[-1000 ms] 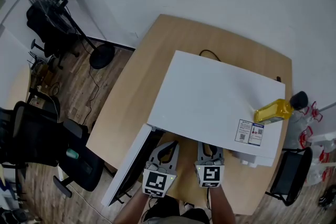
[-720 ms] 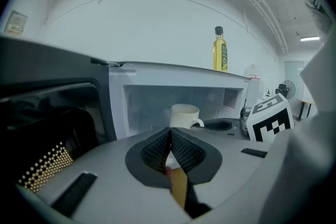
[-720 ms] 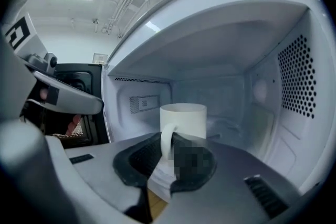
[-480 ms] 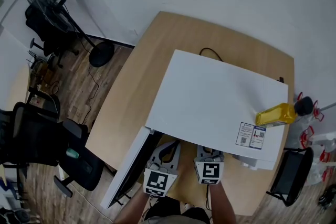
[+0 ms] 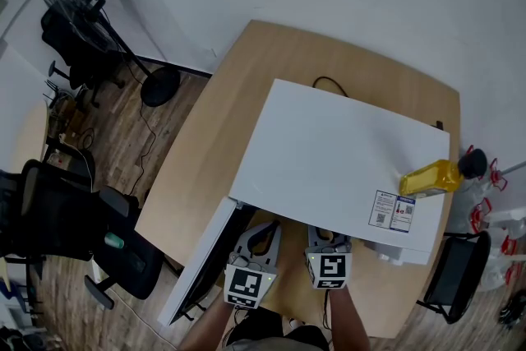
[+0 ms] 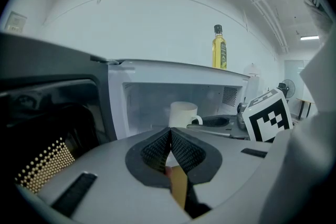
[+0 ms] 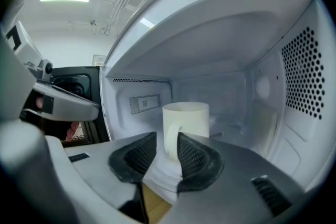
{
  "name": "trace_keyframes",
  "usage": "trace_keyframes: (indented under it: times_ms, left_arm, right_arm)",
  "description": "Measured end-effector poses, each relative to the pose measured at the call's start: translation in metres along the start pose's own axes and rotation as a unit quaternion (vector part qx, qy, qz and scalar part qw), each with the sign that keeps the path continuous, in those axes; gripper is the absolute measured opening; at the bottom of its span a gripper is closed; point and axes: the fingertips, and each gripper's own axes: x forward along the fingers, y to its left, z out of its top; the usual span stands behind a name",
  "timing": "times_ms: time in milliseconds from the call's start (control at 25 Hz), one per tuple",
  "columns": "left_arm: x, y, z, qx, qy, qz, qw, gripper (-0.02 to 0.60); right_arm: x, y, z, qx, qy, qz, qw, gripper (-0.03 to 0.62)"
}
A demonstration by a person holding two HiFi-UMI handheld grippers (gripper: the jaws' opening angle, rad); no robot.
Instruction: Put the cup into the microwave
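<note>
My right tongs (image 7: 160, 150) are opening around the handle of the cup (image 7: 190, 122) to leave it inside the microwave (image 7: 226, 34) just ahead; my left tongs (image 6: 170, 136) wait closed, empty.

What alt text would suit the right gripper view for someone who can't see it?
A white cup stands inside the open microwave. Its handle sits between the right tongs, whose jaws are opening.
</note>
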Motion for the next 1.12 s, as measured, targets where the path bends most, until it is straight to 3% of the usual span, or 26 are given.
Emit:
trace_keyframes:
  times_ms: [240,1120]
  left_arm:
    - [-0.004,-0.003,-0.002,0.001,0.0,-0.001,1.0,0.023]
    - [-0.01,-0.019,0.002,0.004,-0.006,-0.022,0.9997,0.023]
  right_arm:
    - [-0.003,0.004,0.0,0.007,0.002,0.007,1.0,0.162]
    - [-0.025,-0.016,-0.005,0.03,0.012,-0.026,0.999,0.201]
